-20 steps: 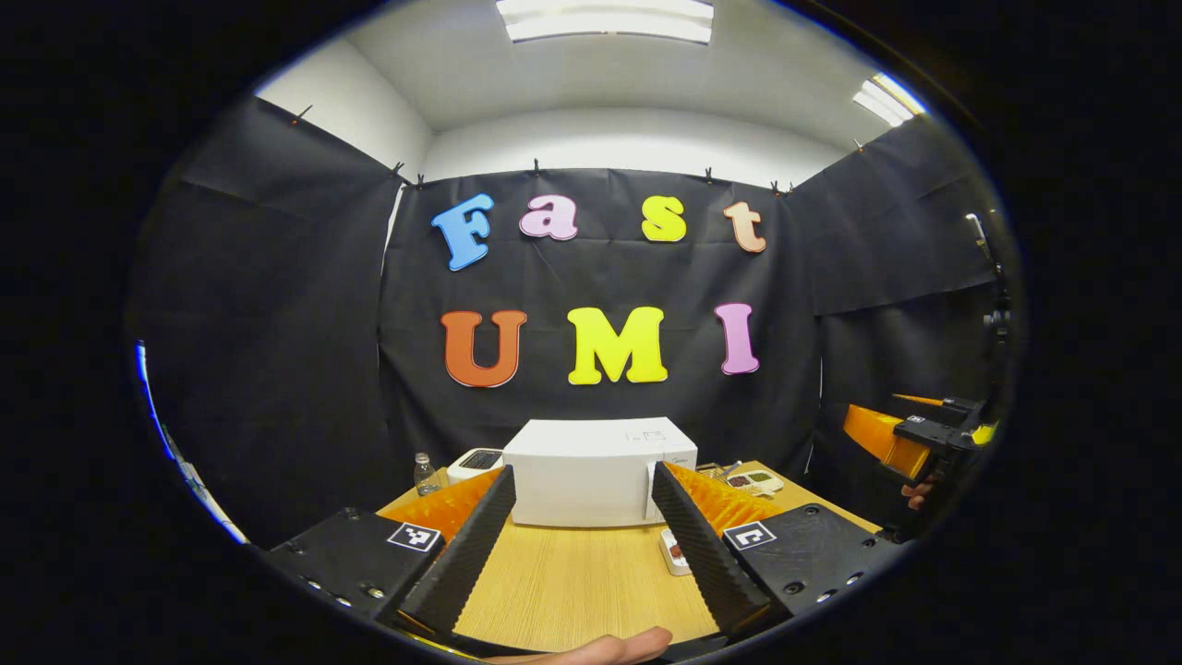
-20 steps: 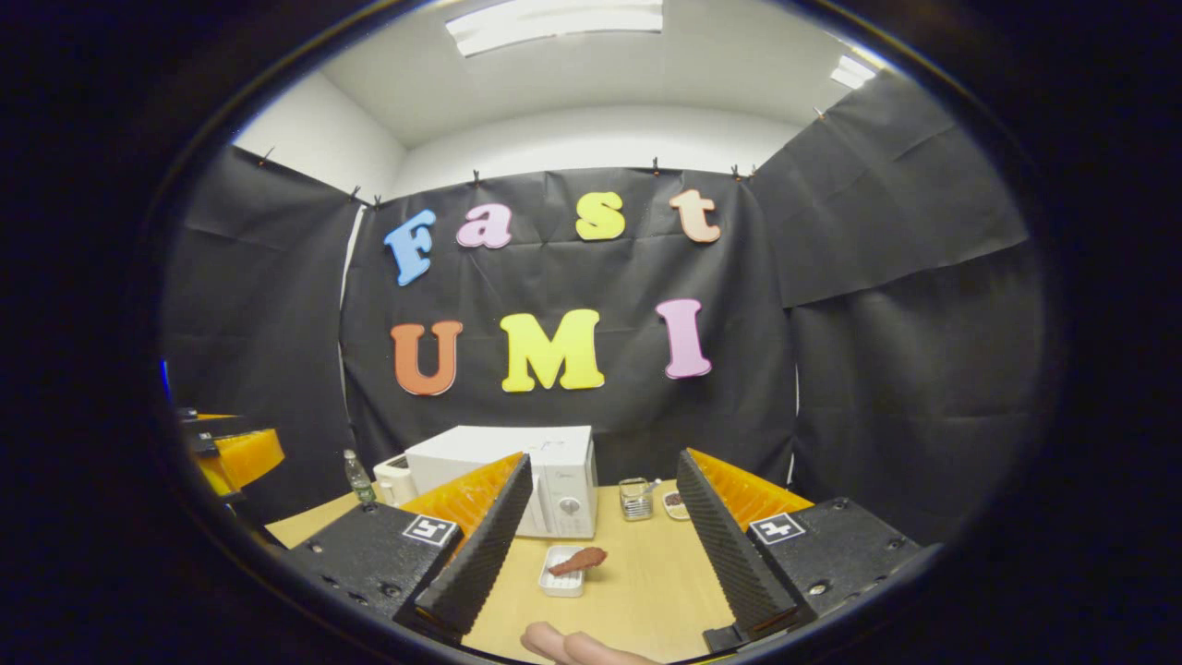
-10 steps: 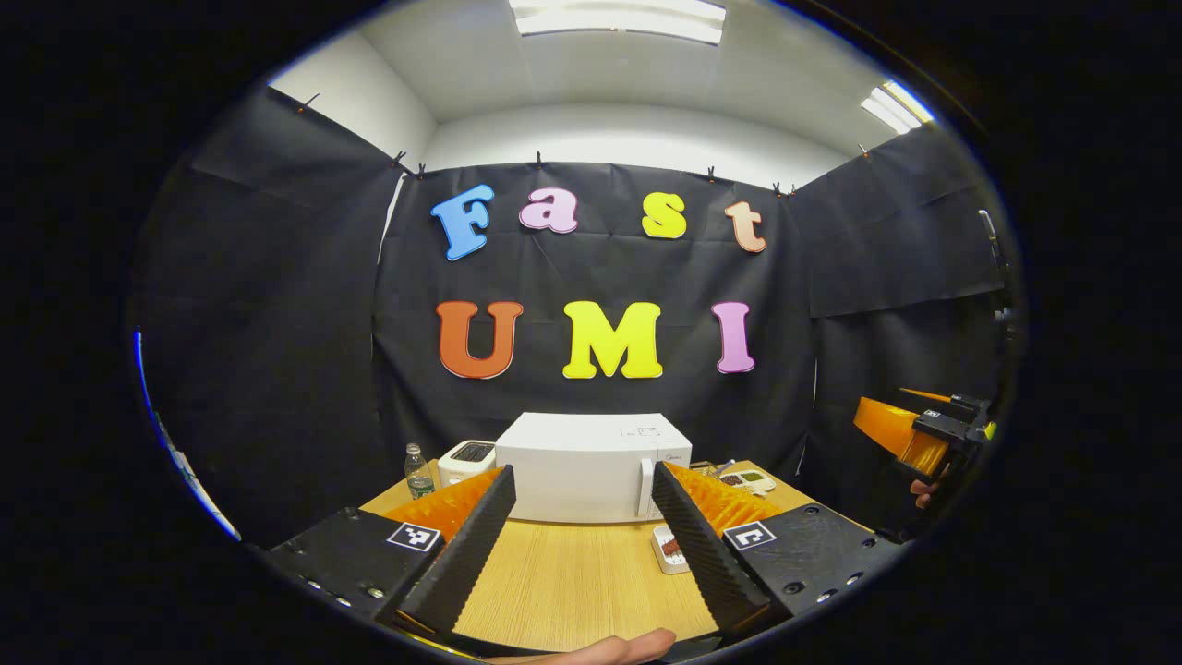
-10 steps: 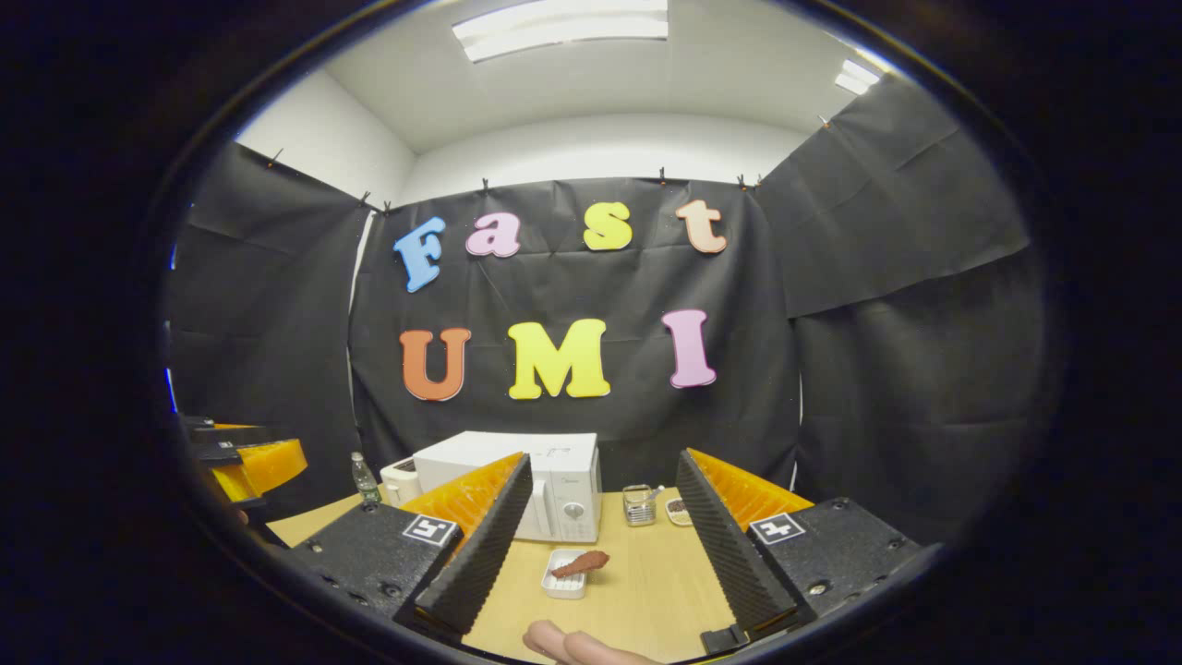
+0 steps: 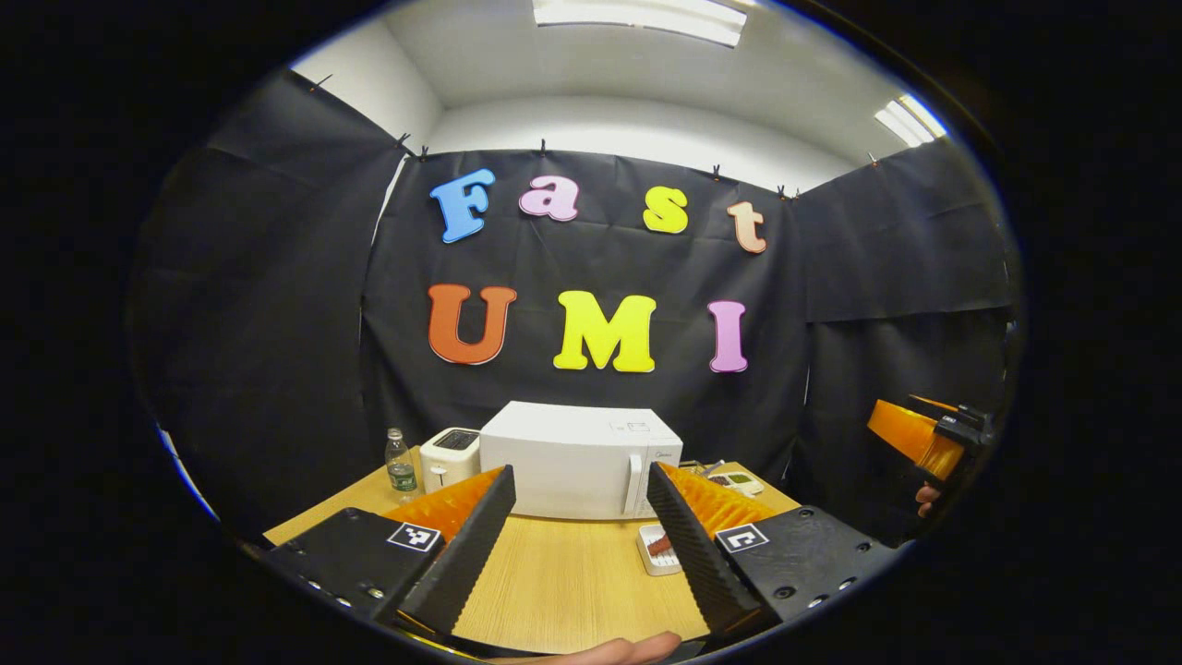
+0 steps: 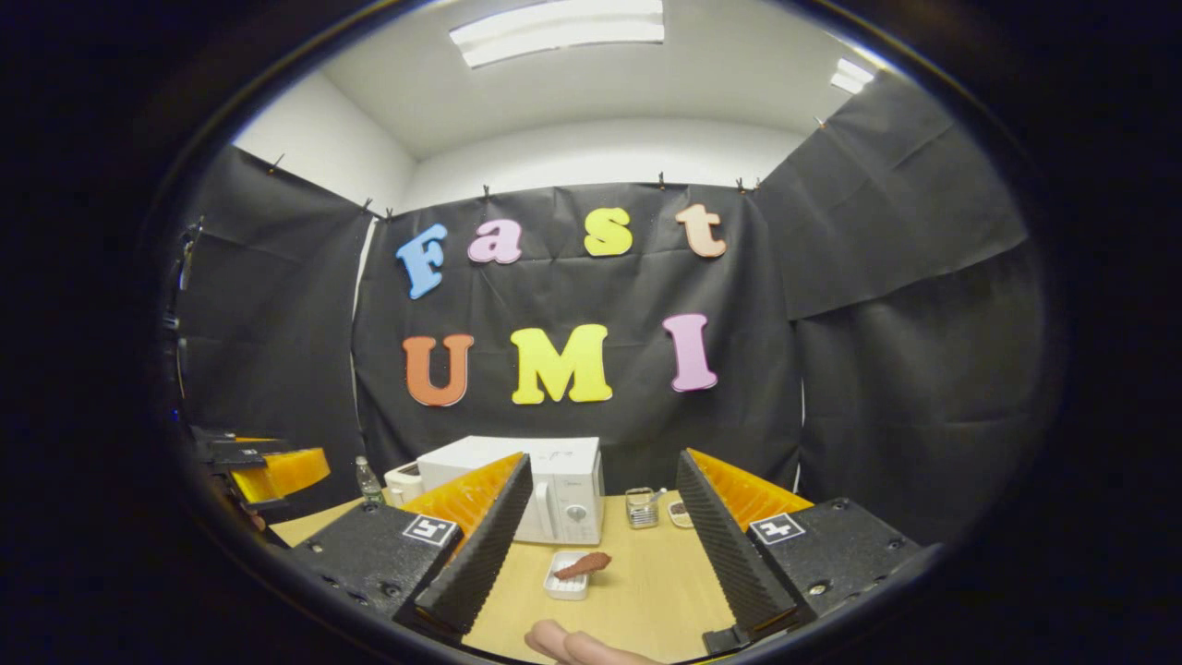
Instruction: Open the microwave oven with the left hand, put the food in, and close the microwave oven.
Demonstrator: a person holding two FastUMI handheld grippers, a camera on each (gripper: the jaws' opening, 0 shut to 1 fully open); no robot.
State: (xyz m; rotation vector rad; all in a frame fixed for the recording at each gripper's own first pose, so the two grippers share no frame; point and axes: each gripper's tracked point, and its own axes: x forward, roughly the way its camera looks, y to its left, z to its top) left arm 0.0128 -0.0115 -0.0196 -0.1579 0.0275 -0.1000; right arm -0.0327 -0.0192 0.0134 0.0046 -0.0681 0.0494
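Food (image 6: 582, 565) — long axis rising rightward — across tray (image 6: 565, 585)

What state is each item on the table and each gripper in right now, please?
microwave: door shut
food: lying across its small white tray, on the table
bottle: upright, capped
left gripper: open, holding nothing
right gripper: open, holding nothing

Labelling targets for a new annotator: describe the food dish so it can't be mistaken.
Find the white microwave at the back of the wooden table. Just in front of its control-panel end sits a small white rectangular tray carrying a reddish-brown piece of food; the jars behind are farther right.
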